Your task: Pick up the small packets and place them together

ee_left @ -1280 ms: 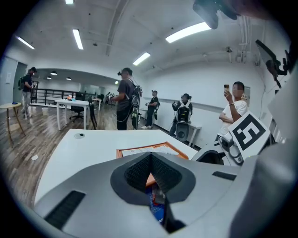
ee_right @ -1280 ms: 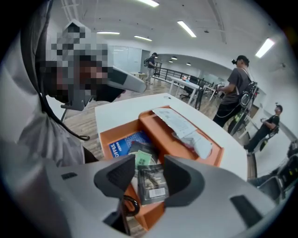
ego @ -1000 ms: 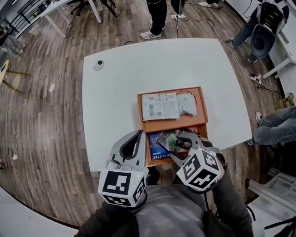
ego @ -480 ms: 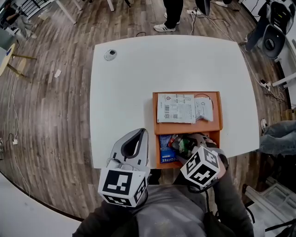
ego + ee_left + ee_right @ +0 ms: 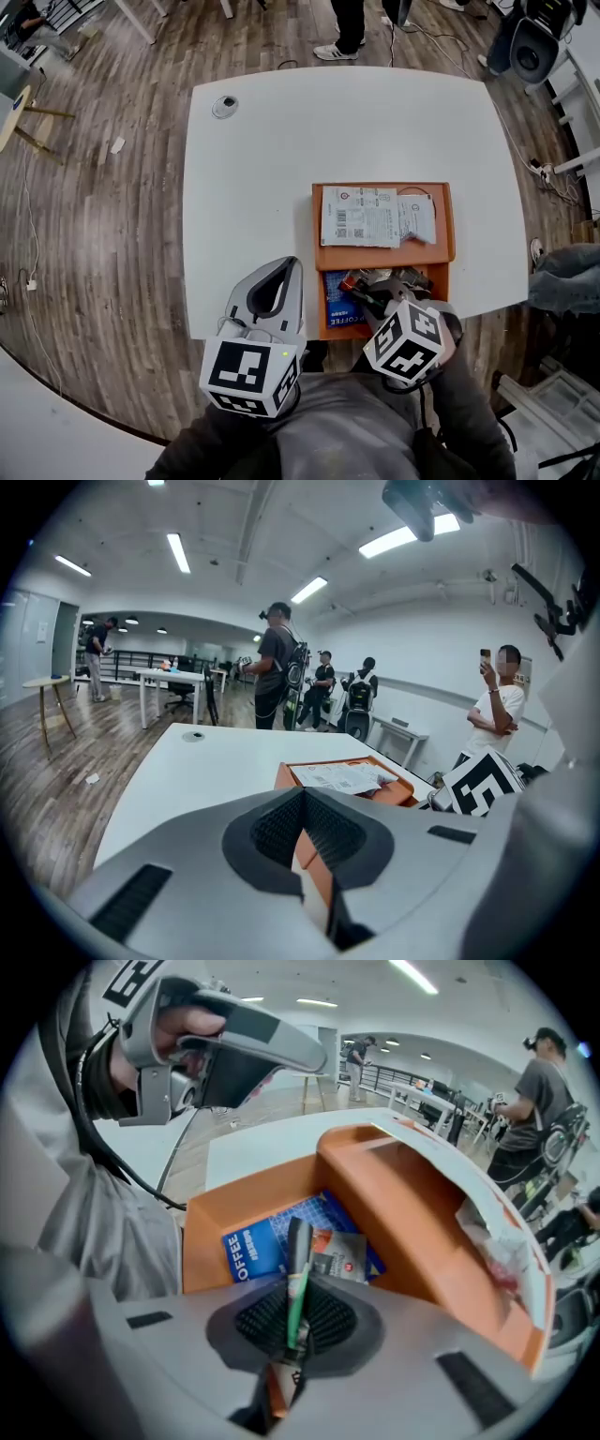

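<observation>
The small packet is now pinched between the pads of the right gripper. A second ago these jaws stood spread around it, above the near compartment of the orange tray. They have just been closing and now press flat on its two faces. I judge that the pick-up is made and the next step is to lift the packet and carry it to where the packets are gathered.

The right gripper view shows the packet edge-on, as a thin dark strip with a green border. Its long axis runs along the jaws, away from the camera and steeply down toward the tray floor, so it stands nearly upright. Its free end points down at the blue coffee packet and the grey packet, which lie flat underneath. Perhaps this end still touches them; the view is too foreshortened to decide.

The far compartment, beyond the divider, holds white printed bags. The tray sits at the near edge of the white table. The left gripper hangs beside the tray's left wall with its jaws pressed together on nothing. Behind the table, people stand in the room.
</observation>
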### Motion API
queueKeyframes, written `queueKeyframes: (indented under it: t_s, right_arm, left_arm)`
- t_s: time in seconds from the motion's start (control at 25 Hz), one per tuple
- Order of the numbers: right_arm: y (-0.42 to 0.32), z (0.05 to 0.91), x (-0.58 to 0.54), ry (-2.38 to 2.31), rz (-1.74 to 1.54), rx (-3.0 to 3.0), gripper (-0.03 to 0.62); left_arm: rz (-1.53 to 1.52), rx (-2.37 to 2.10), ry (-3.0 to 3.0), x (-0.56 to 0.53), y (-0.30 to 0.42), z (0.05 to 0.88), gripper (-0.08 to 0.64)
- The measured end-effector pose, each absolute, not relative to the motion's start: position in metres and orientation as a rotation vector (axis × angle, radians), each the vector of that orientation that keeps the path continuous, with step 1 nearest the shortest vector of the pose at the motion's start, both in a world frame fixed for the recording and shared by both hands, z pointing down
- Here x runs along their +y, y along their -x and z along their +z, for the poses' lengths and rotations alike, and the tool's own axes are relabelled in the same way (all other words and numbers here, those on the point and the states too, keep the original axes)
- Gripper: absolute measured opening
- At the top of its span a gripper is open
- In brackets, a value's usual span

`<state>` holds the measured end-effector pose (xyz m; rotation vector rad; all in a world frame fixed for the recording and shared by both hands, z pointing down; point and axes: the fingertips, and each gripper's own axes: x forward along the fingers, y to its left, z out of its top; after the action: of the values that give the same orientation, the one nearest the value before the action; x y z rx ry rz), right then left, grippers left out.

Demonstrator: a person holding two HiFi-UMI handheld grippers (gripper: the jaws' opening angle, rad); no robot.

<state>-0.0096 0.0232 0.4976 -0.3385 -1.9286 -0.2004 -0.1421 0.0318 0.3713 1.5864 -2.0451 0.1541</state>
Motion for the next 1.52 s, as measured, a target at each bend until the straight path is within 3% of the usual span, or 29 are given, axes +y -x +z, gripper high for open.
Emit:
queueKeyframes:
  t_s: [0.92, 1.52]
  right_arm:
    - [-0.007, 0.378, 0.034, 0.2, -0.254, -2.212, 0.009]
    - [0.019, 0.318, -0.077, -0.001, -0.421, -2.287, 0.009]
  left_arm:
    - [0.12, -2.082, -1.772, 0.023, 0.098, 0.312, -0.003]
    - [0.114, -2.146, -1.746, -0.021, 0.111, 0.287, -0.003]
